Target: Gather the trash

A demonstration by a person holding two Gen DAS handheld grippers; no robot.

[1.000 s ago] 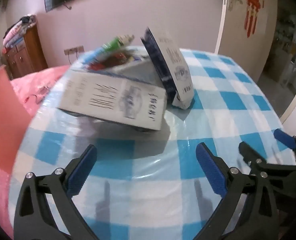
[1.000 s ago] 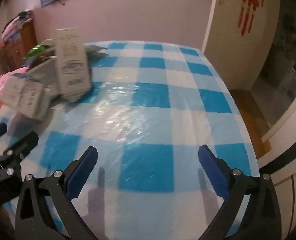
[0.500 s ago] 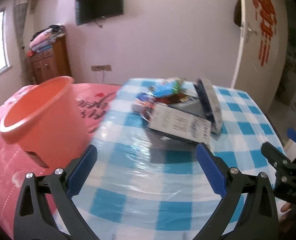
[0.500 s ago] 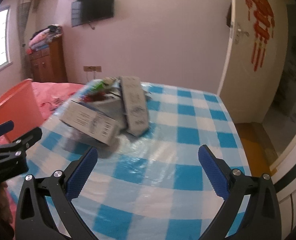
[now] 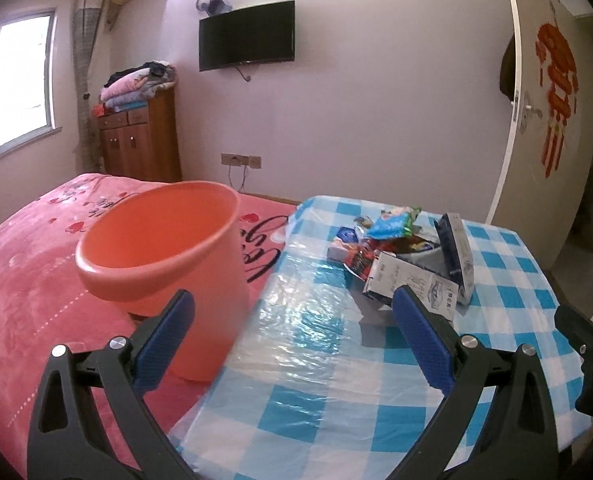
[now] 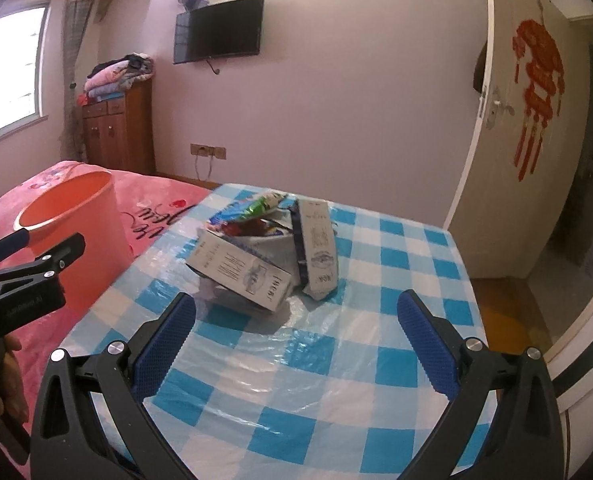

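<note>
A pile of trash sits on the blue-checked table point(image 5: 316, 380): a white carton lying flat point(image 5: 412, 288), a second carton leaning against it point(image 5: 456, 256), and a green-blue wrapper point(image 5: 392, 224) on top. In the right wrist view the flat carton point(image 6: 244, 272) and the leaning carton point(image 6: 316, 256) are straight ahead. An orange bucket point(image 5: 164, 248) stands on the bed left of the table. My left gripper point(image 5: 292, 320) is open and empty, well short of the pile. My right gripper point(image 6: 298, 320) is also open and empty, facing the pile.
The pink bed cover point(image 5: 36, 260) borders the table's left edge. A wooden cabinet point(image 5: 140, 140) stands at the back wall and a white door point(image 5: 544, 120) at the right. A hand point(image 6: 0, 380) holds the left gripper's handle at the lower left.
Both grippers have drawn back and risen away from the trash pile, which now looks smaller. The orange bucket has come into view on the left. The pile has stayed put.
</note>
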